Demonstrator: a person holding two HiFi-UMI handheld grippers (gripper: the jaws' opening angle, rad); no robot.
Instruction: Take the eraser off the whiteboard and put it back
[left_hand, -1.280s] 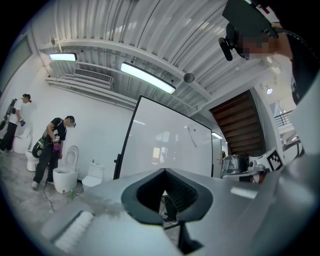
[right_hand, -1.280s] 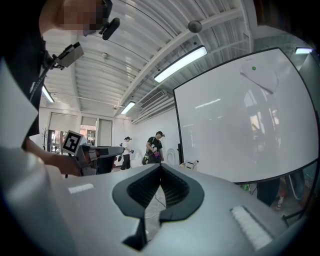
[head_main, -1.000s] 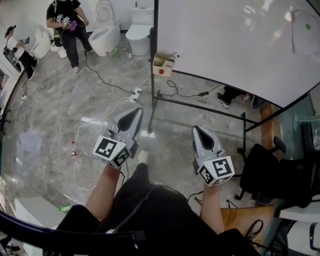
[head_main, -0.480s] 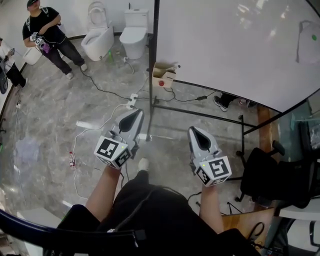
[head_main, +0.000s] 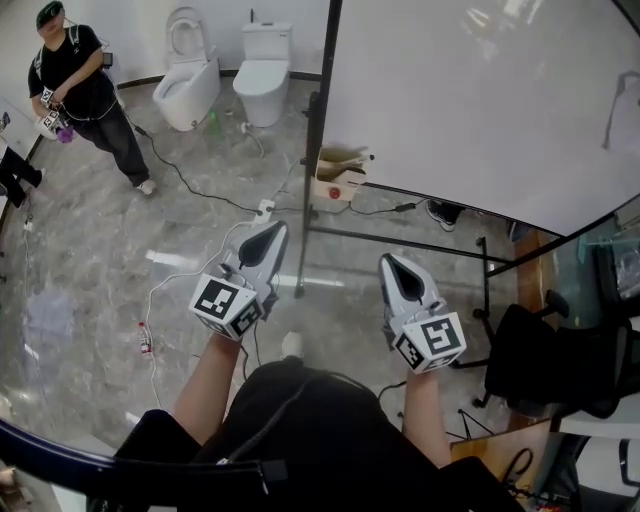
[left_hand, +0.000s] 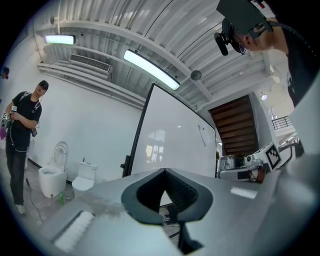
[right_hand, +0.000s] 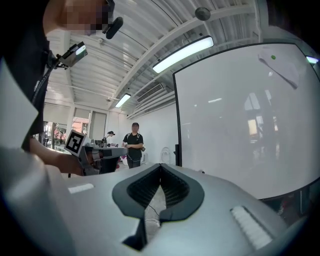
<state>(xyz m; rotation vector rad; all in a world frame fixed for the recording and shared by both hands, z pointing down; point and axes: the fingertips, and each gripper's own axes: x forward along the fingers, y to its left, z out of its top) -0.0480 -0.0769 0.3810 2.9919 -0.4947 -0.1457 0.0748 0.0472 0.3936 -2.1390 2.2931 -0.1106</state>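
Both grey two-jaw grippers have been carried nearer the large whiteboard (head_main: 470, 90). The left gripper (head_main: 270, 232) and right gripper (head_main: 393, 265) are held with jaws together, empty. The pale eraser (right_hand: 278, 68) is seen high on the whiteboard's right.

The whiteboard (head_main: 480, 90) runs off the top and right edges of the head view, the thin pale thing (head_main: 610, 115) near its right edge is too faint to name, and whoever stands behind it shows only a shoe (head_main: 443, 212) below its bottom edge.
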